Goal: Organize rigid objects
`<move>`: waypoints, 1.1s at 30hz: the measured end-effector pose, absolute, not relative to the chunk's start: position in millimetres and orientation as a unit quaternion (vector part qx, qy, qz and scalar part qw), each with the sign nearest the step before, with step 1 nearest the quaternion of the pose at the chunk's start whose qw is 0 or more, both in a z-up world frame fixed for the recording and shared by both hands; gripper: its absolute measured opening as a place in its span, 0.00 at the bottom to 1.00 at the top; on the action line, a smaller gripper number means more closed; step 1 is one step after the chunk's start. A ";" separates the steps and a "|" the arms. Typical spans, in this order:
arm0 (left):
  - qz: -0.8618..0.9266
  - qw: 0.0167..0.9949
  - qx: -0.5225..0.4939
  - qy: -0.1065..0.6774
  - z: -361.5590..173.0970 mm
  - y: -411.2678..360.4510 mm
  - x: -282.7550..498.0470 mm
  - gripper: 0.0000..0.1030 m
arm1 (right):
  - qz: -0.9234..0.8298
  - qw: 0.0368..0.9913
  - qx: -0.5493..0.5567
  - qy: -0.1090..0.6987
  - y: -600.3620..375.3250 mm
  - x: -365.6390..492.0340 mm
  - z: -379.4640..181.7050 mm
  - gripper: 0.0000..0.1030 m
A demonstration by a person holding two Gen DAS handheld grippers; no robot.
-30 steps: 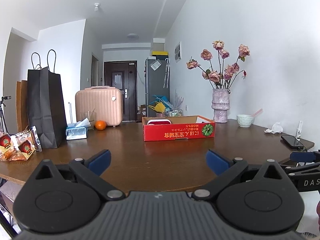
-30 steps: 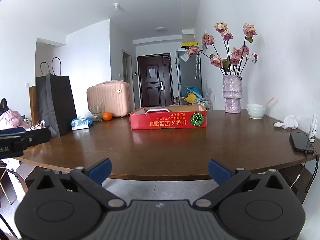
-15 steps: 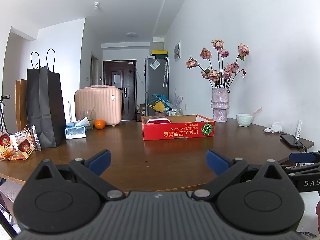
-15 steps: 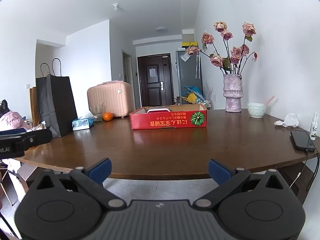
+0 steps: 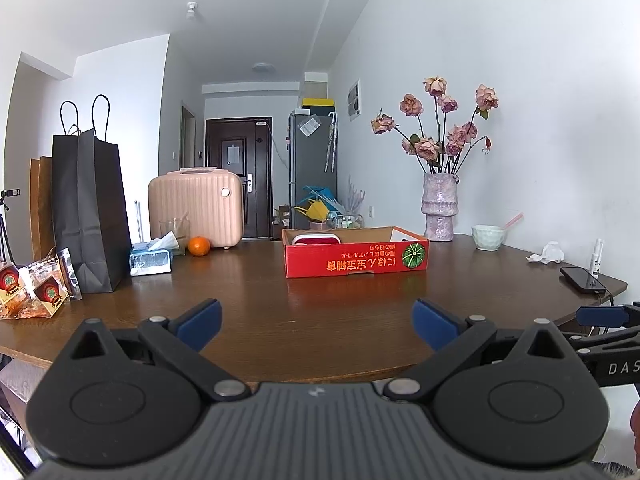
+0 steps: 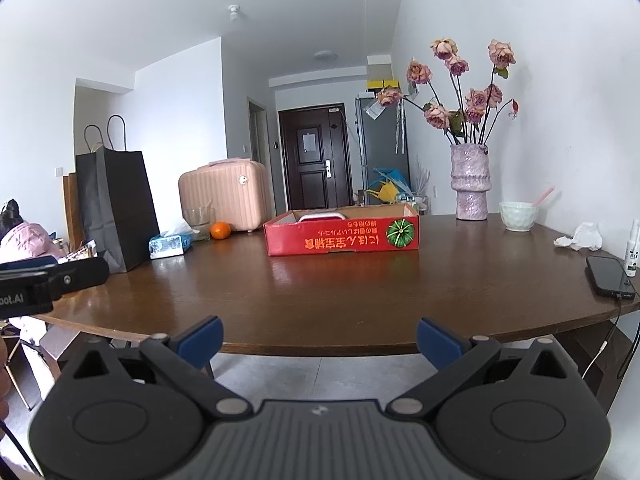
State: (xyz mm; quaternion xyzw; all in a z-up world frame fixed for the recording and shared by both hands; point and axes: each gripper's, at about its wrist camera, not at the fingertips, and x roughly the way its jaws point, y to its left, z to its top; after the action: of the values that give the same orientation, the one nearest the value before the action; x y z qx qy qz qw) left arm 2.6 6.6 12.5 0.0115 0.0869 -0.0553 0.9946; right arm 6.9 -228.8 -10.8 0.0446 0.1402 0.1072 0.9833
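Note:
A low red cardboard box (image 5: 356, 258) (image 6: 342, 234) with a pumpkin picture stands mid-table on the brown wooden table (image 5: 320, 312) (image 6: 340, 292); a red and white object pokes above its rim. An orange (image 5: 199, 246) (image 6: 220, 231), a tissue box (image 5: 151, 260) (image 6: 170, 245) and a phone (image 5: 582, 279) (image 6: 609, 275) lie around it. My left gripper (image 5: 316, 322) hovers open over the near table edge, nothing between its fingers. My right gripper (image 6: 318, 340) stands open just before the table's front edge, empty. Each gripper shows at the other view's side edge.
A black paper bag (image 5: 90, 212) and snack packets (image 5: 36, 286) sit at the left, a pink suitcase (image 5: 196, 206) behind. At the right stand a vase of dried roses (image 5: 439, 208), a pale bowl (image 5: 488, 237), a crumpled tissue (image 5: 548, 252) and a small spray bottle (image 5: 597, 258).
Both views have drifted very slightly; the table and box sit a touch lower in frame. Both grippers stay open and empty.

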 end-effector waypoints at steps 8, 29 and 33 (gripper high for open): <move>-0.056 0.995 0.012 0.086 12.7 7.1 2.6 1.00 | 0.104 0.984 0.047 0.138 -229.3 6.7 -10.9 1.00; -0.055 0.995 0.013 0.087 12.9 5.5 2.6 1.00 | 0.105 0.983 0.051 0.142 -228.8 8.0 -11.9 1.00; -0.056 0.995 0.015 0.084 13.8 5.5 2.9 1.00 | 0.105 0.983 0.051 0.142 -229.0 8.0 -11.8 1.00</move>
State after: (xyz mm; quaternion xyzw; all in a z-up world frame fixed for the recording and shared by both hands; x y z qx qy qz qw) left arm 2.9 5.5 13.8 0.0147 0.0841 -0.0564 0.9948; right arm 8.0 -229.0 -11.8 0.0506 0.1420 0.1051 0.9830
